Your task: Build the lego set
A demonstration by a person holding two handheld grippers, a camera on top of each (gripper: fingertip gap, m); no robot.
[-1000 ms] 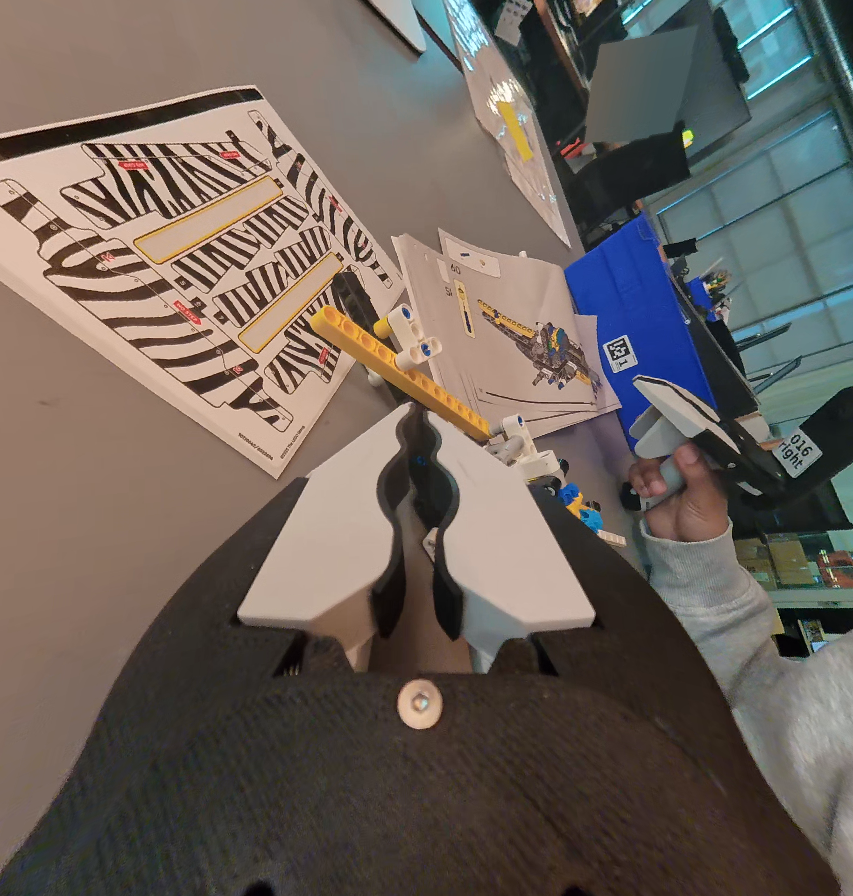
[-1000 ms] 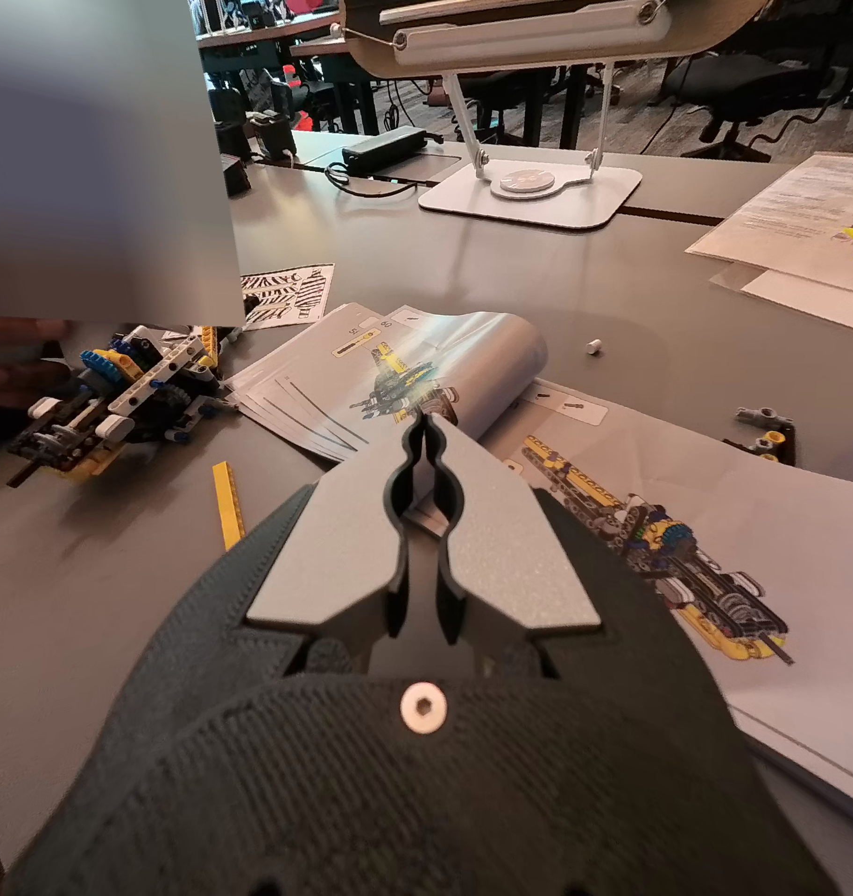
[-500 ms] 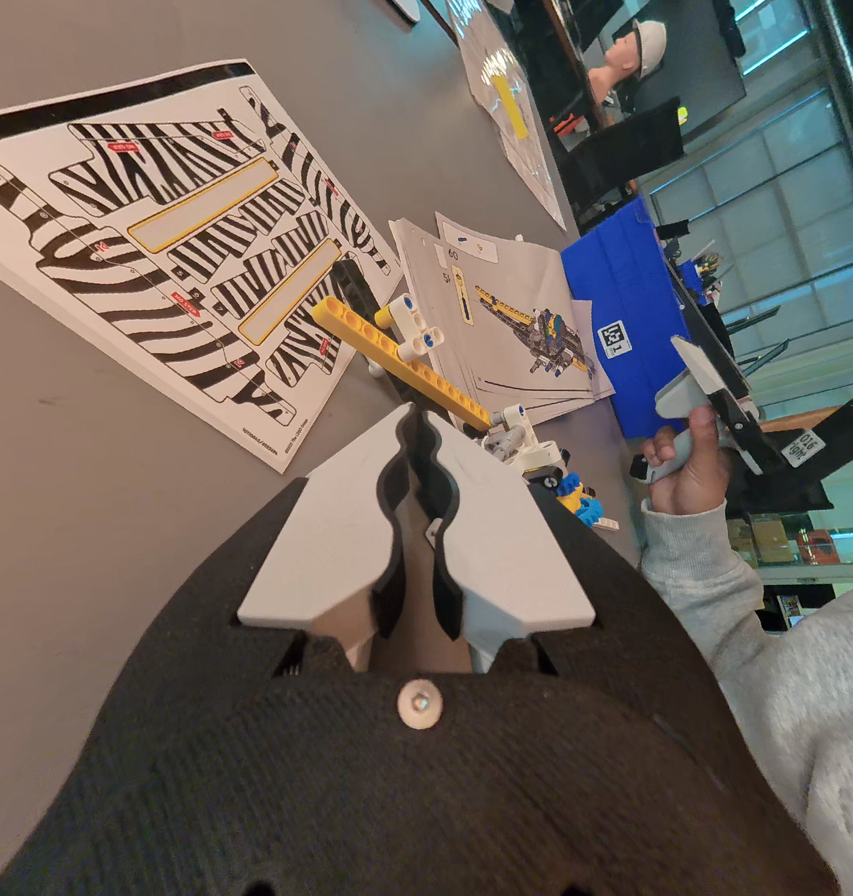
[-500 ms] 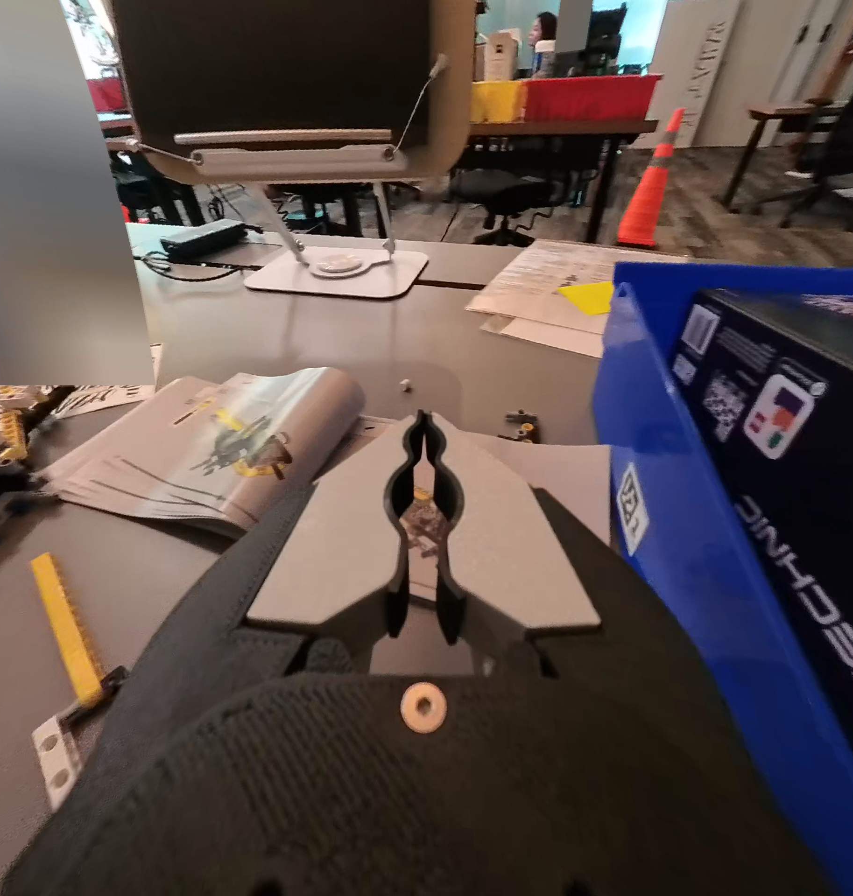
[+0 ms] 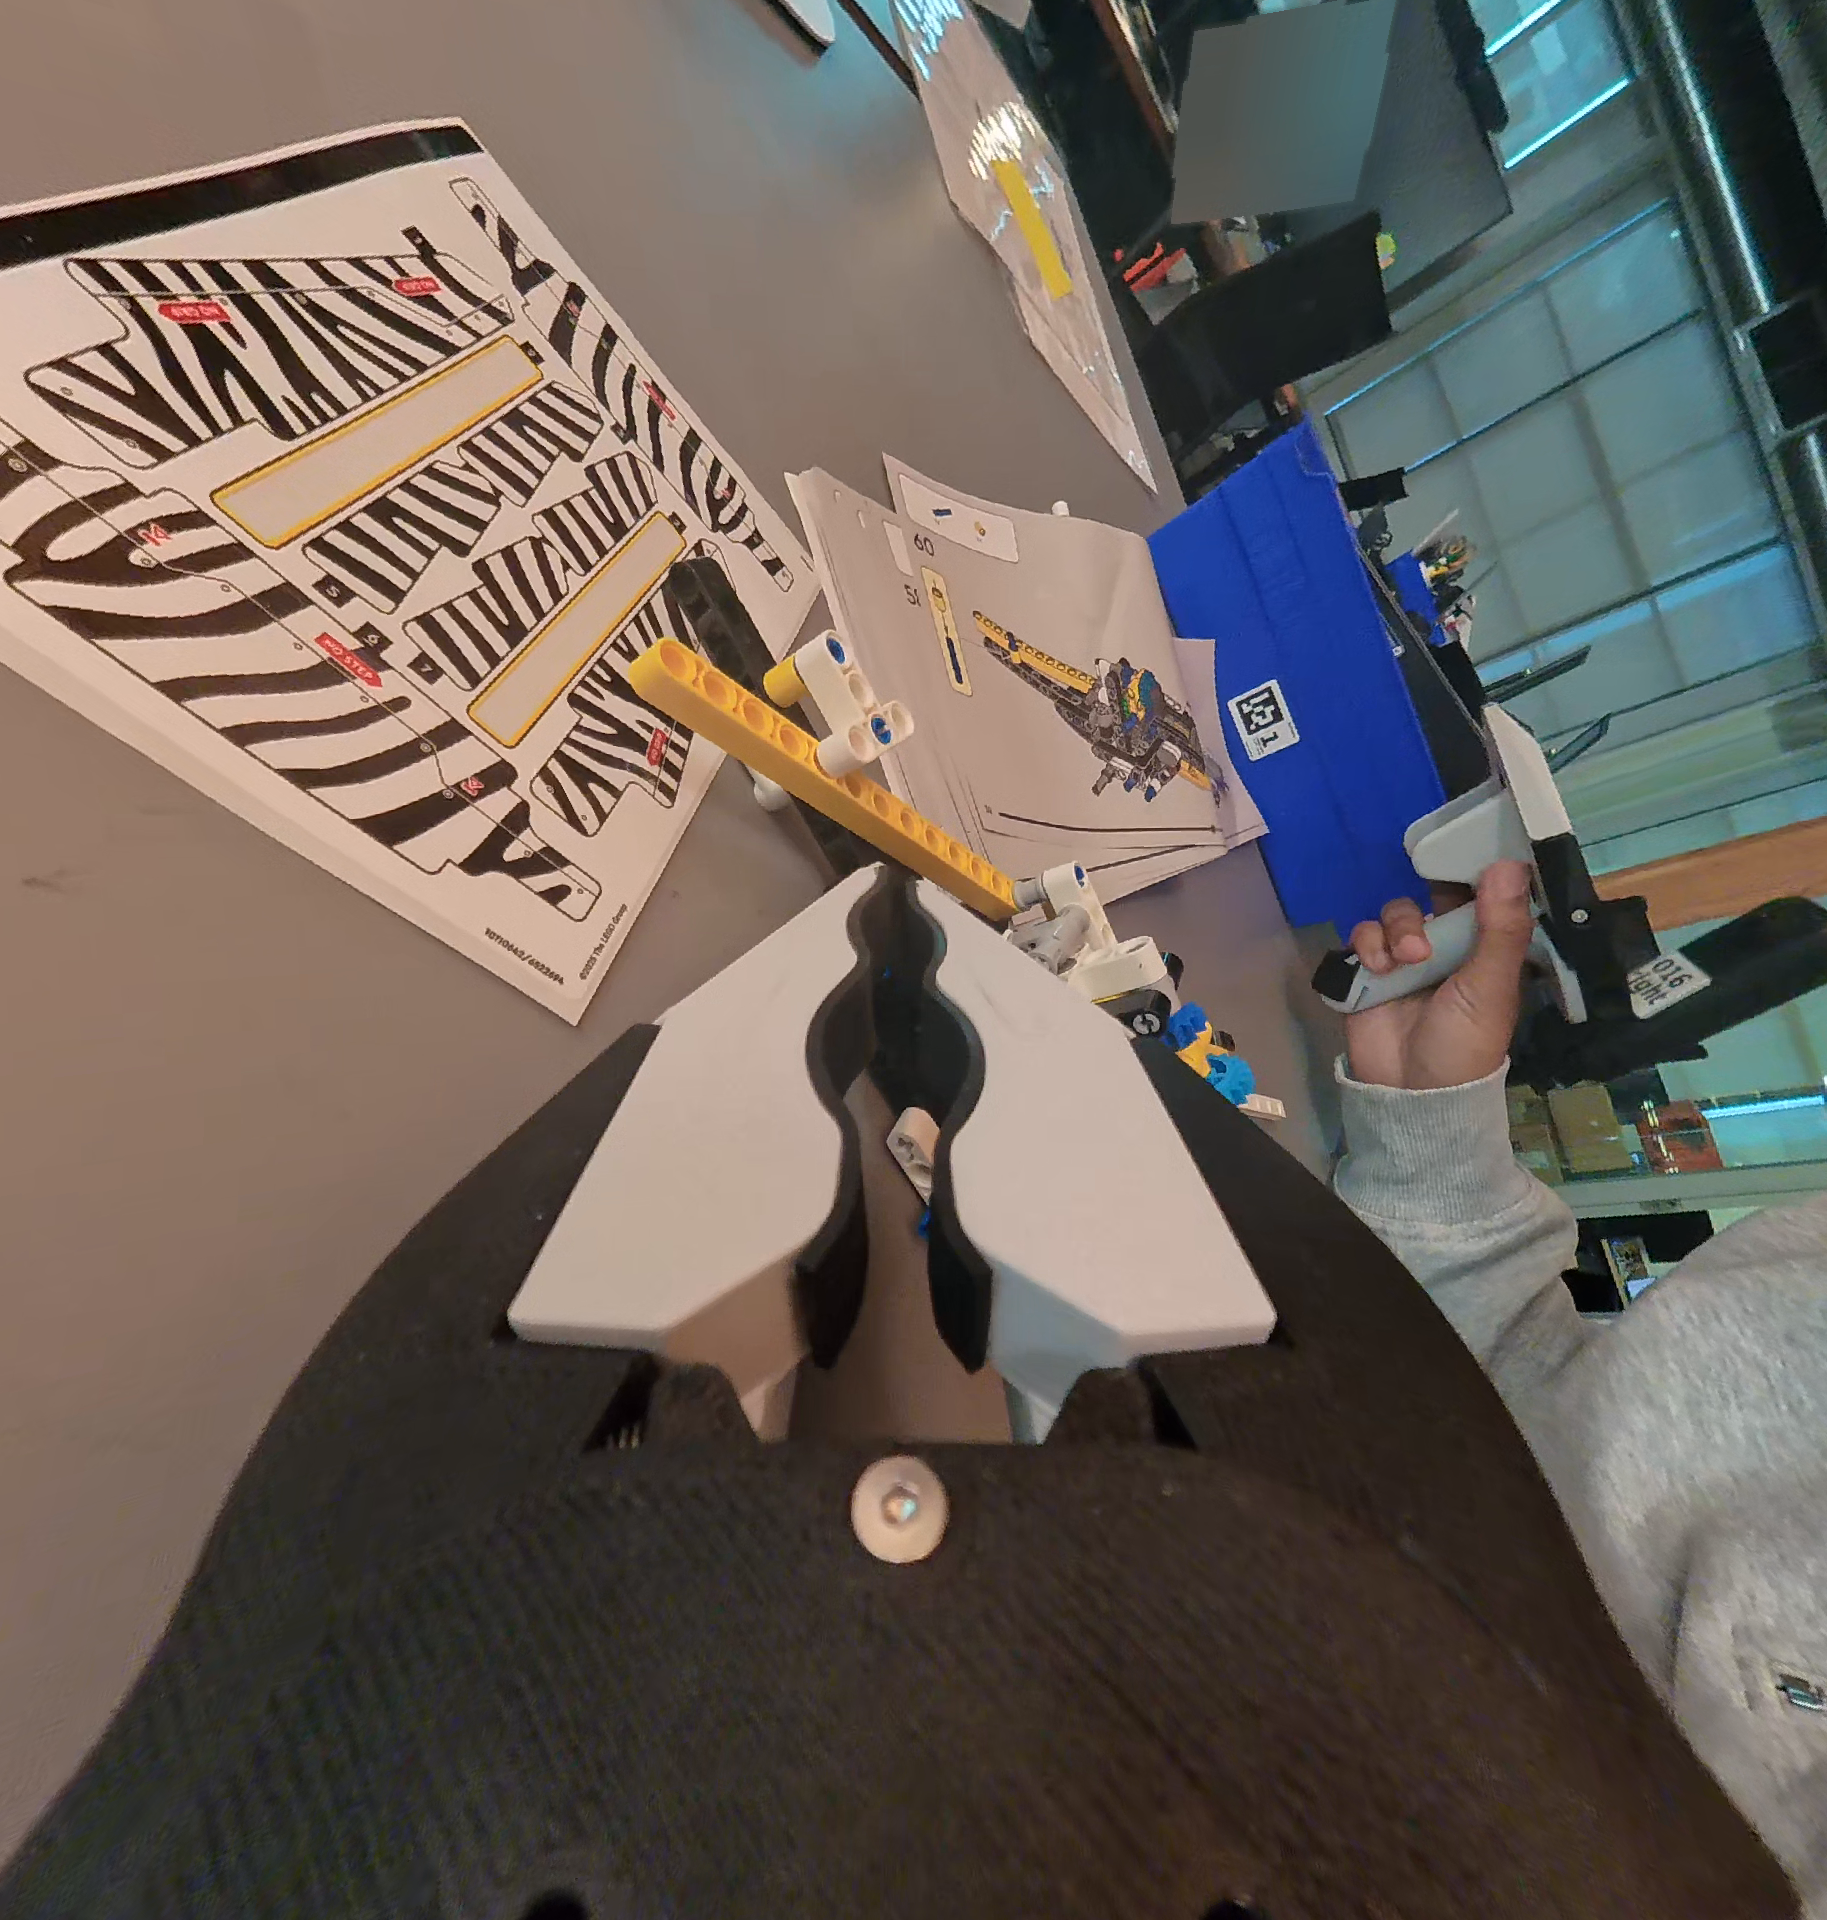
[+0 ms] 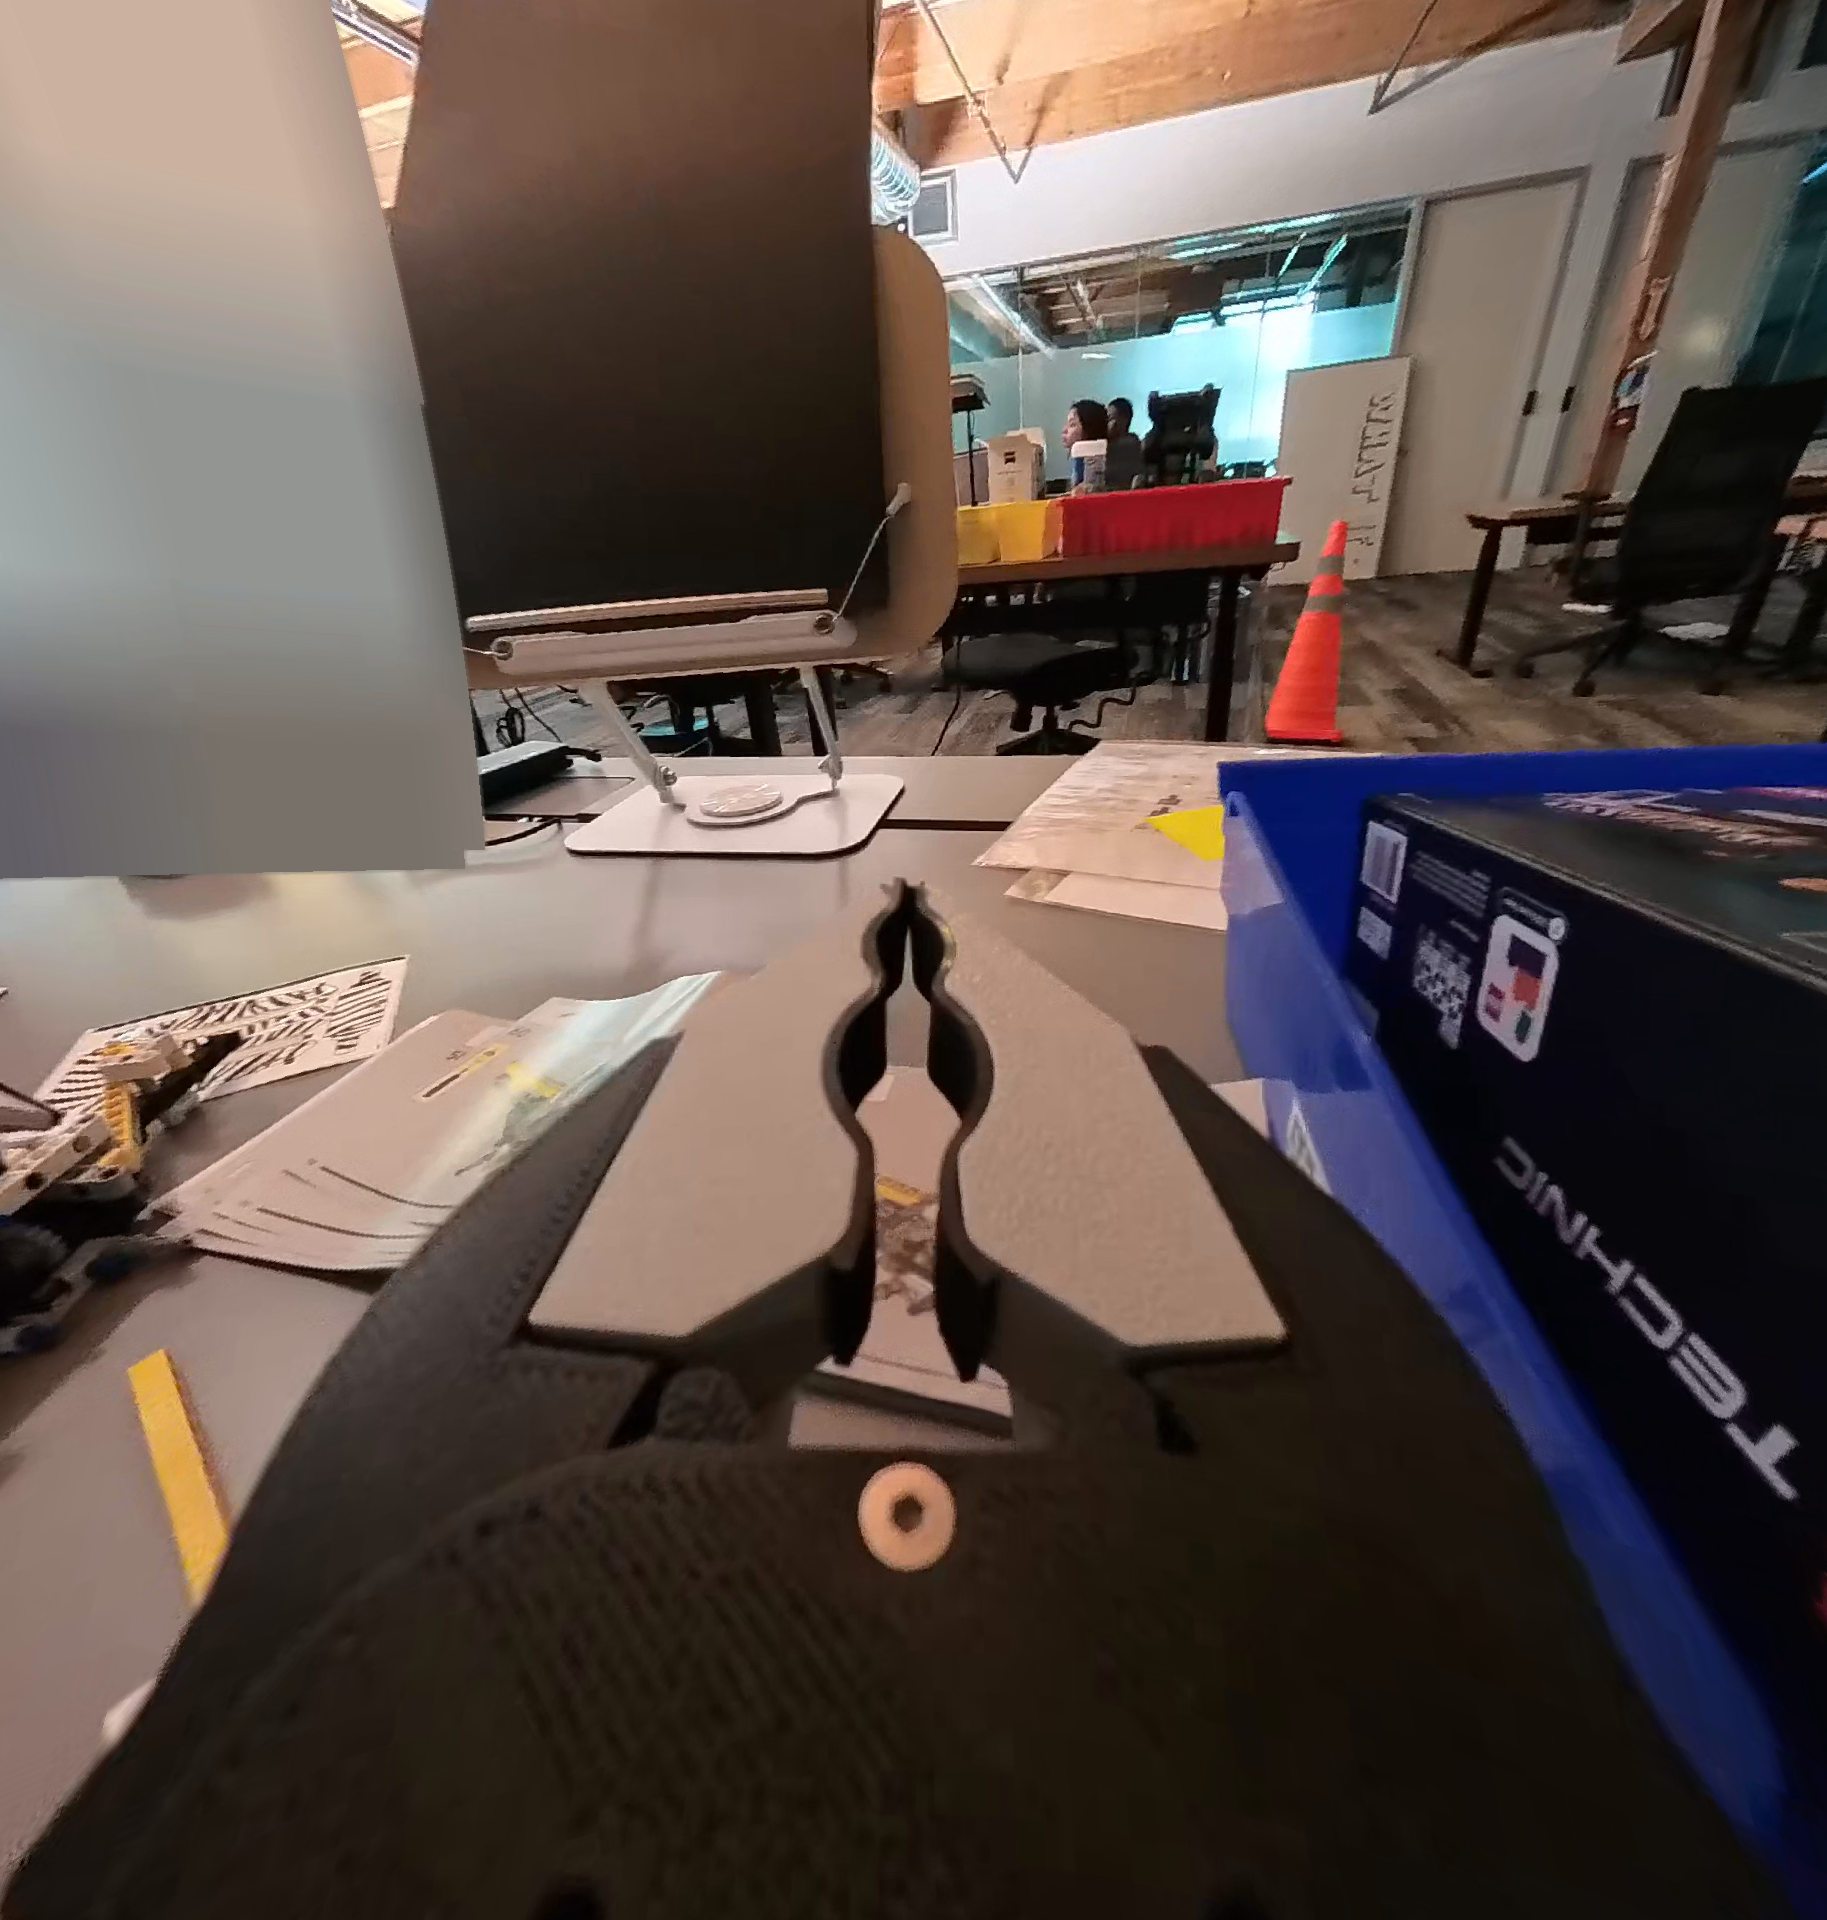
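left claw (image 5: 893, 894): closed on the lego assembly (image 5: 992, 862), steadying it
right claw (image 6: 904, 902): closed, empty, raised near blue bin (image 6: 1293, 997)
next: likely fetch a part

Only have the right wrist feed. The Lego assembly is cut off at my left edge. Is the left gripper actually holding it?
Observer: Yes. In the left wrist view, the left gripper is shut on the Lego assembly, with a dark part pinched between its fingers.
Operator: Which way does the long yellow beam point?
Observer: The yellow beam runs forward past the fingertips. Its far end lines up with the near corner of the zebra-striped sticker sheet.
Operator: Where does my right gripper sit from there?
Observer: The right gripper is held up beside the blue bin, with a person's hand wrapped around its handle.
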